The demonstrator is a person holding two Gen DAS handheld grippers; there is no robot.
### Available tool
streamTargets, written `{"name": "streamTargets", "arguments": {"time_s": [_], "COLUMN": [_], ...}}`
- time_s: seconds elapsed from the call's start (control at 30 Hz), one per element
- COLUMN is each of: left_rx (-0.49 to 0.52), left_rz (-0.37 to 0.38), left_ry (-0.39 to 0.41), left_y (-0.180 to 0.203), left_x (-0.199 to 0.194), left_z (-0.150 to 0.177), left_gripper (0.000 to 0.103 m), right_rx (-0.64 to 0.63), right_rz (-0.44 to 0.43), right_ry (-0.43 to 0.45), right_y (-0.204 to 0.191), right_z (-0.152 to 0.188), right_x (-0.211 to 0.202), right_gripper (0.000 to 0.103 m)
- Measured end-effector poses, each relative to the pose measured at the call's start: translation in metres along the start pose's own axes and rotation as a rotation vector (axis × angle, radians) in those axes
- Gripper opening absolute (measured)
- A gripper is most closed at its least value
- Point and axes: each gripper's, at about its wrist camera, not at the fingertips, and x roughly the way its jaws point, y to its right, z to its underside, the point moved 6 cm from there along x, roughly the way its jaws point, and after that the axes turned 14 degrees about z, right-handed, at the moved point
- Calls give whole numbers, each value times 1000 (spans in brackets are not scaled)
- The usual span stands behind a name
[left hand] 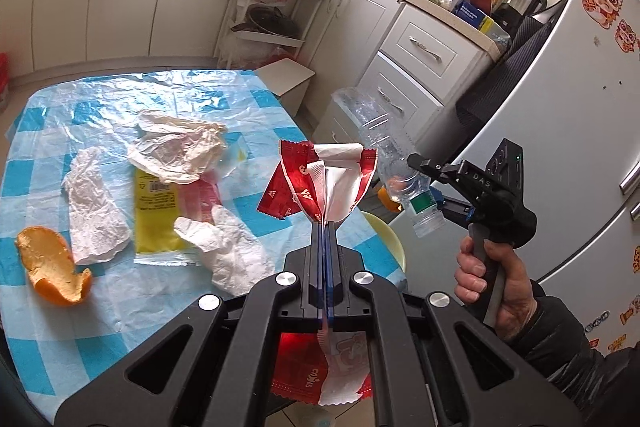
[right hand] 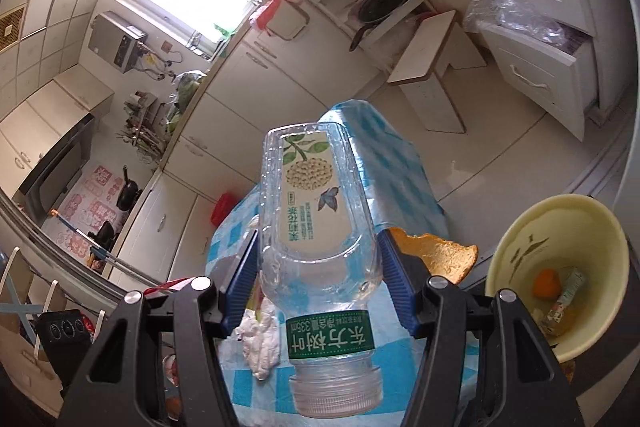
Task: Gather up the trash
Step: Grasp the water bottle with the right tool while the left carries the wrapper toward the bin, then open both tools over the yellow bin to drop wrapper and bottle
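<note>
My left gripper [left hand: 325, 223] is shut on a red and white wrapper [left hand: 320, 179], held above the table's right edge. My right gripper [right hand: 318, 247] is shut on an empty clear plastic bottle [right hand: 316, 219], neck down, with a green neck label; the bottle also shows in the left wrist view [left hand: 392, 163], held off the table's right side. A pale yellow bin [right hand: 560, 239] with scraps inside stands low at the right. On the blue checked table [left hand: 60, 327] lie an orange peel [left hand: 52, 267], crumpled tissues [left hand: 96, 211], a yellow packet [left hand: 156, 219] and a white glove [left hand: 228, 247].
Another orange peel piece [right hand: 436, 255] shows beside my right finger. White cabinets and drawers [left hand: 416, 55] stand behind the table, a fridge [left hand: 580, 107] at the right, a small white stool [right hand: 424, 67] on the floor. The person's hand [left hand: 492, 275] grips the right gripper's handle.
</note>
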Motion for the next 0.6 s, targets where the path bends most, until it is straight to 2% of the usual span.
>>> {"name": "streamTargets", "arguments": {"time_s": [0.2, 0.37, 0.5, 0.6], "left_rx": [23, 44, 49, 50], "left_rz": [59, 110, 149, 163], "left_ry": [-29, -54, -85, -122], "left_y": [27, 52, 70, 79], "left_x": [32, 60, 90, 118], "left_z": [-6, -8, -7, -3], "left_gripper": [1, 1, 1, 1], "right_rx": [89, 170, 218, 271], "right_rz": [167, 284, 412, 455], "right_ry": [-26, -86, -138, -119], "right_y": [54, 94, 124, 142], "right_z": [3, 13, 20, 19], "right_x": [1, 8, 20, 16], "right_gripper": [58, 58, 60, 63]}}
